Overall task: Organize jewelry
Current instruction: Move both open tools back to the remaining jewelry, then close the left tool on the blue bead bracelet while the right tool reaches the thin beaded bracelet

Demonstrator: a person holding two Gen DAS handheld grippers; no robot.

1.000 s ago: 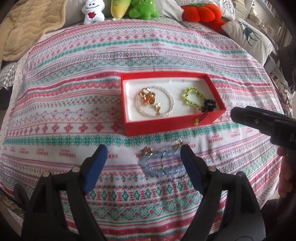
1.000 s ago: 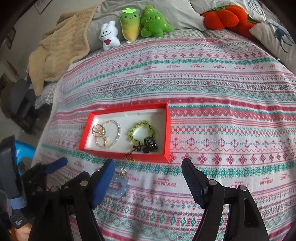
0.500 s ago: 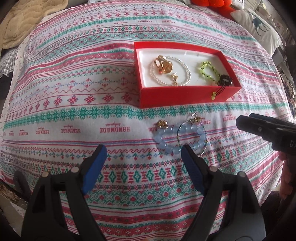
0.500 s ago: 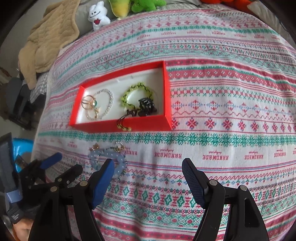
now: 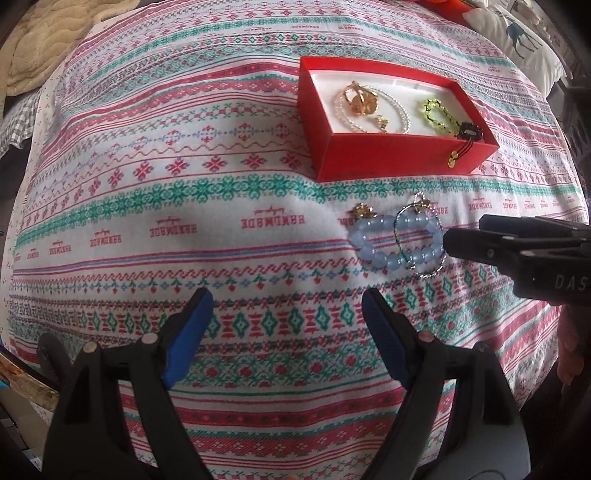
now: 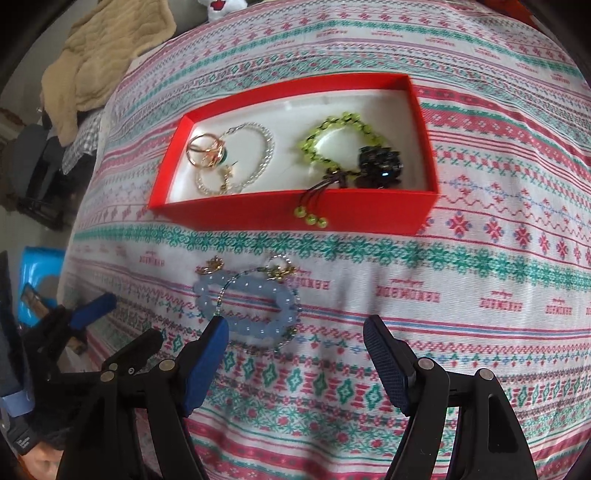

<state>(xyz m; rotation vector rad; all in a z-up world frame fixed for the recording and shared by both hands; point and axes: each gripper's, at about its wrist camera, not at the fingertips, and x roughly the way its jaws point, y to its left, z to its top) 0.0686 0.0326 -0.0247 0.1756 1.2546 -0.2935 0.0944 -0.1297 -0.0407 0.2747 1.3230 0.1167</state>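
A red jewelry box with a white lining sits on the patterned bedspread. It holds a pearl bracelet, gold rings, a green bead bracelet and a black bead piece. A pale blue bead bracelet with thin hoops and gold charms lies on the spread just in front of the box. My left gripper is open and empty, left of the bracelet. My right gripper is open, hovering just before the bracelet; it shows in the left wrist view.
A beige blanket lies at the bed's far left corner. A deer-print pillow sits at the far right. The bed edge drops off at left, with a blue item below.
Both grippers moved down and closer to the bed. The right gripper has come in toward the blue bracelet. Both stay open; the jewelry has not moved.
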